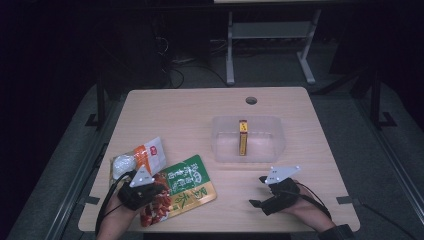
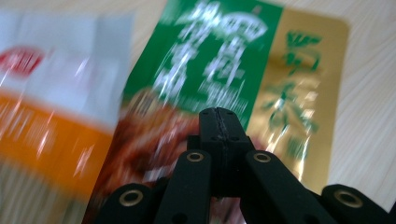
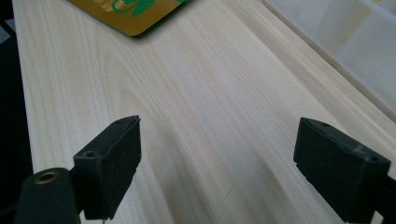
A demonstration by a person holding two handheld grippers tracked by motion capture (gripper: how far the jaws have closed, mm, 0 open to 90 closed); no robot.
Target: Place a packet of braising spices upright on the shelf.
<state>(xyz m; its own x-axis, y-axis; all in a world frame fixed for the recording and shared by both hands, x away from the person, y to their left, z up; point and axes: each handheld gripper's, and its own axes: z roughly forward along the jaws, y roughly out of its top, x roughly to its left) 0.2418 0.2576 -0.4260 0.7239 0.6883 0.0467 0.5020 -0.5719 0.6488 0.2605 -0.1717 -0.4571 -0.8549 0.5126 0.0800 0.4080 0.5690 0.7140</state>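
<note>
We hover our left gripper (image 1: 136, 192), fingers pressed together on nothing, over the green-and-gold snack pouch (image 1: 192, 184) lying left of the clear plastic bin (image 1: 248, 138), while our right gripper (image 1: 264, 192) rests wide-fingered on the desk (image 1: 190, 107), seemingly waiting.

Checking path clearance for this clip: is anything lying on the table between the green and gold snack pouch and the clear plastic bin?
Nothing visible does. Bare light wooden table separates the green and gold snack pouch from the clear plastic bin. The white and orange packet lies on the pouch's far side.
</note>
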